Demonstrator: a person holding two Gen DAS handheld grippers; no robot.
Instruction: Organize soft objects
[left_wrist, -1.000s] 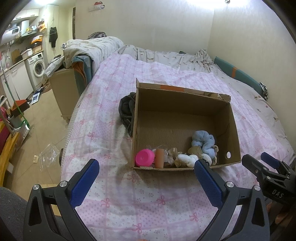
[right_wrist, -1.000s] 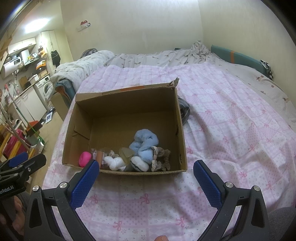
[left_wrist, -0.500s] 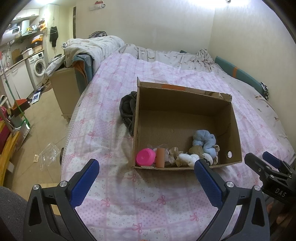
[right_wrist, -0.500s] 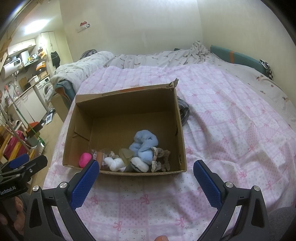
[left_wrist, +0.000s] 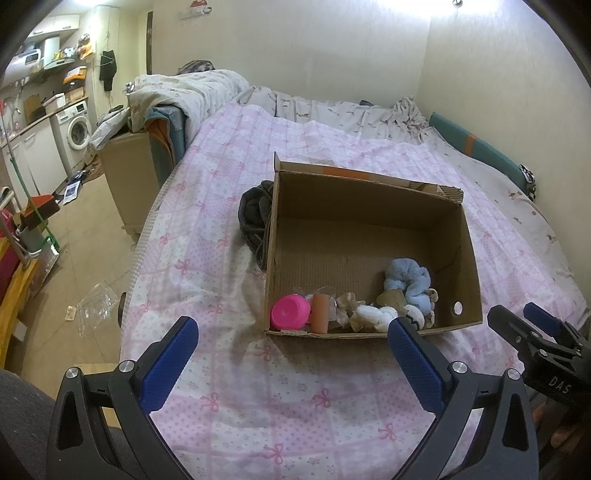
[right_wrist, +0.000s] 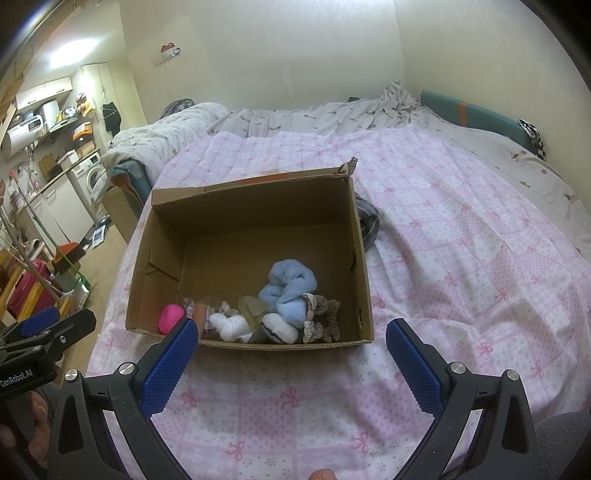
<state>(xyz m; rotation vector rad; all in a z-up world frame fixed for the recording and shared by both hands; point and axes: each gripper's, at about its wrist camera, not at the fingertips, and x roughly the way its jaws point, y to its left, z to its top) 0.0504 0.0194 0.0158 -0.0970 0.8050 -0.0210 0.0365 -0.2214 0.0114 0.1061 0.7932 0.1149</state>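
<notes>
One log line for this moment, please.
left gripper: open, empty | right gripper: open, empty | both above bed, short of box | blue plush in box

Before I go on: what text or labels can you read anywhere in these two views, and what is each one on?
"DAS" – white letters on the black body of the right gripper, seen from the left wrist view.
"GenRobot.AI" – white letters on the black body of the left gripper, seen from the right wrist view.
Cardboard box: no readable print.
Kitchen shelf items: too small and blurred to read.
</notes>
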